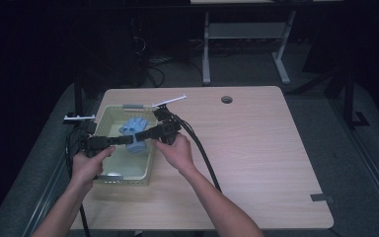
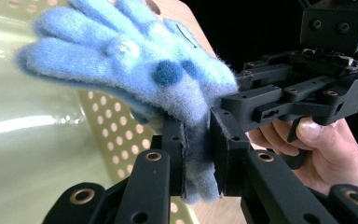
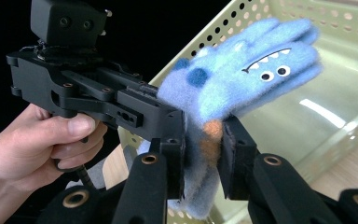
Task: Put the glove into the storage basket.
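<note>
A fuzzy blue glove with dark blue spots and a monster face hangs over a pale green perforated basket. My left gripper comes in from the left and my right gripper from the right. They meet at the glove's cuff. In the left gripper view the left gripper is shut on the glove at its cuff, with the right gripper clamped just beside it. In the right gripper view the right gripper pinches the cuff of the glove near an orange patch.
The basket stands at the left end of a light wooden table that has a round cable hole at the back. Black cables trail from the grippers across the table. A table frame stands beyond on the dark floor.
</note>
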The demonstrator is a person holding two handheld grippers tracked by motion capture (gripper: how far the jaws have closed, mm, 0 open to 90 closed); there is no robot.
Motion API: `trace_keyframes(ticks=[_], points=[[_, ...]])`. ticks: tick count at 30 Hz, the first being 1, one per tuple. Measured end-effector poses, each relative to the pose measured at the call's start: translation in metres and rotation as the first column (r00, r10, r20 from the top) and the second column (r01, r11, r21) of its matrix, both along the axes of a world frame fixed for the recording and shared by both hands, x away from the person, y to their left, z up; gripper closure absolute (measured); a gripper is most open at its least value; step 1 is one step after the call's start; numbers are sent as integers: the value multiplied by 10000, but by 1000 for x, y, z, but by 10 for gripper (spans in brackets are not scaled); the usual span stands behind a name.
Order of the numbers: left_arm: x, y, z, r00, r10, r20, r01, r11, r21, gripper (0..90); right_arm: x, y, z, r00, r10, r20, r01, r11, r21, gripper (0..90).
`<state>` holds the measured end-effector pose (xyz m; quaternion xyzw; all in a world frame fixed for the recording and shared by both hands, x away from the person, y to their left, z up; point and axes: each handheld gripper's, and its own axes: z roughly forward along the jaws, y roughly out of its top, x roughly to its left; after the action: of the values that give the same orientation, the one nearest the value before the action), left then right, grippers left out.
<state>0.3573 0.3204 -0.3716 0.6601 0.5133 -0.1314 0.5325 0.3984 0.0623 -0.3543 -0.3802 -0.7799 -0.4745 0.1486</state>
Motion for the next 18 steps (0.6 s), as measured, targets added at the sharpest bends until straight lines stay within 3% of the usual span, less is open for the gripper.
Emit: trace_keyframes(ticks=[18], points=[[7, 27, -8, 9986, 227, -476, -184, 9959, 889, 771, 9, 32, -24, 9989, 16, -463, -8, 9999, 169, 732]])
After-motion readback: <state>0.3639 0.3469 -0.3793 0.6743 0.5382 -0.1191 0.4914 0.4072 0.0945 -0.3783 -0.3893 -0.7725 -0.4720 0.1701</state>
